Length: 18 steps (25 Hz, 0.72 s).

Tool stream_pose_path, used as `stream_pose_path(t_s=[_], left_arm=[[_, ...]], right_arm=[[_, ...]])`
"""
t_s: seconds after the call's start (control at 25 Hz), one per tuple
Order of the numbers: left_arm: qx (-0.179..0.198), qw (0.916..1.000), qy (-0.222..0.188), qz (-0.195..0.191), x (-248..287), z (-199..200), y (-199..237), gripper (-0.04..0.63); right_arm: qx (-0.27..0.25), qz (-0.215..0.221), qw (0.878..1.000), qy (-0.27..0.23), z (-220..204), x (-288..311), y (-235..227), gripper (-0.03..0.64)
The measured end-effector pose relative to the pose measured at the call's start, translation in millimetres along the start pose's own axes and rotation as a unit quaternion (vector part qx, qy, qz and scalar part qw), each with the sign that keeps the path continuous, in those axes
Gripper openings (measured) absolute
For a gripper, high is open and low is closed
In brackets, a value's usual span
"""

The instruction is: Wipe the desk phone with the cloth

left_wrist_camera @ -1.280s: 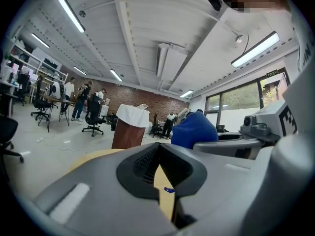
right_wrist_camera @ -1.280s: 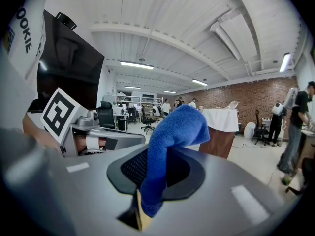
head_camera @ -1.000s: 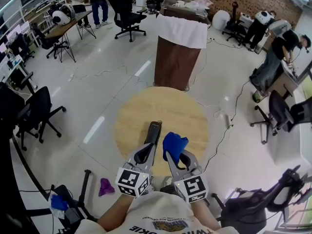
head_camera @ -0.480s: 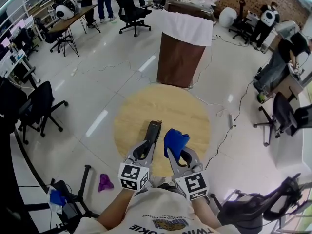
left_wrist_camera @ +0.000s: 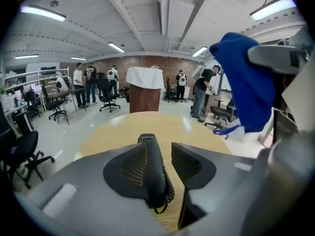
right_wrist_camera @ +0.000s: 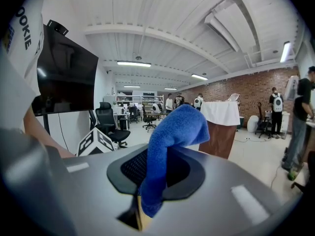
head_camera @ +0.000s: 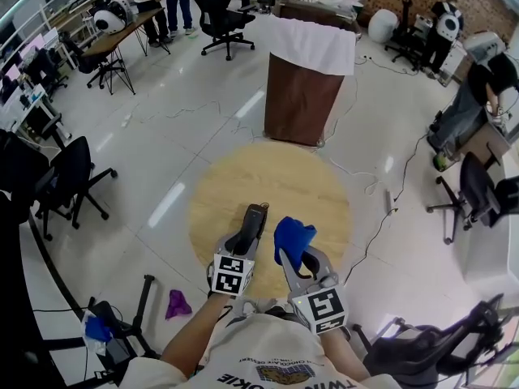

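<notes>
Now left gripper (left_wrist_camera: 165, 154): fingers just opening, half apart, phone handset (head_camera: 256, 215) loose between them on desk (head_camera: 304, 181); right gripper (right_wrist_camera: 157, 173) pinches blue cloth (right_wrist_camera: 174, 127), off phone; wiping seemingly still ahead

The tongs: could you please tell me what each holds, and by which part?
Right tongs pinch the blue cloth by its lower end. Left tongs have just been opening: the phone handset sits between them, ungripped.
</notes>
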<state>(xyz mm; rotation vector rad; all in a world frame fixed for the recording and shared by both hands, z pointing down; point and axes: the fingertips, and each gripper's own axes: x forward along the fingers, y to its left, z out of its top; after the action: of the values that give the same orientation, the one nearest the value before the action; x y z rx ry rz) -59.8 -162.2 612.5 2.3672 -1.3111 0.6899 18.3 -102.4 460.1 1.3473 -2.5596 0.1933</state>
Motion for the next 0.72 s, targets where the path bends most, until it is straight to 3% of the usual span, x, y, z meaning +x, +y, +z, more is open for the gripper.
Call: stream_pose_path(t_s=[0.24,0.72], left_arm=[[0.045,0.9961,0.075,0.015,29,-18,7,0.192],[0.057,0.9851,0.157,0.041,58,-41,17,0.233]], right_arm=[[0.009,0.001,1.0,-0.002,-6,3,-8,0.061],[0.02,0.004,1.0,0.0,-13,9,-28,0.061]])
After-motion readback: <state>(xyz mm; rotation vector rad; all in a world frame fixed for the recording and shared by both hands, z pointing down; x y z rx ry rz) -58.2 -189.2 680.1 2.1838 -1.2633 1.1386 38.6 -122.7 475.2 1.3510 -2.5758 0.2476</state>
